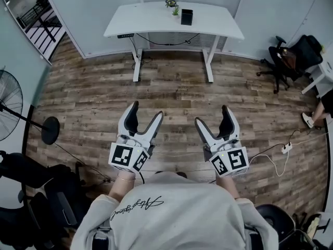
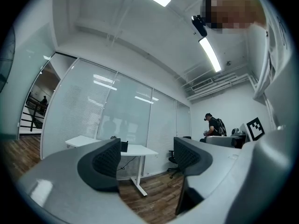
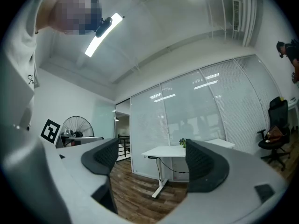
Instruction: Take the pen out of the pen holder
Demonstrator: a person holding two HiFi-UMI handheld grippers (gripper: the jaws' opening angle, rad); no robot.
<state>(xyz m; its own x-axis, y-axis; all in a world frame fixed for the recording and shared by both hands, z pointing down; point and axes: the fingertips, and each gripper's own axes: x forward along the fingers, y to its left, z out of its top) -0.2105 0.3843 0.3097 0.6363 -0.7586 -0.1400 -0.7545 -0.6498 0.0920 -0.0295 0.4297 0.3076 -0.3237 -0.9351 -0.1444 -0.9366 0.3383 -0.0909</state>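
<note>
Though held well apart from the desk [image 1: 156, 21], left tongs [image 1: 146, 110]: gaped wide, empty
Right tongs [image 1: 212, 114]: likewise gaped, empty
Pen holder [image 1: 187, 16]: stood on desk; pen too small to tell
Risk: holder toppled, if nudged during the grab

wood floor [image 1: 177, 92] open ahead, white desk [image 1: 156, 20] beyond, fan [image 1: 8, 105] left, office chair [image 1: 291, 56] right

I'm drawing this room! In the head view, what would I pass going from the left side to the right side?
The fan → left gripper → right gripper → black office chair.
</note>
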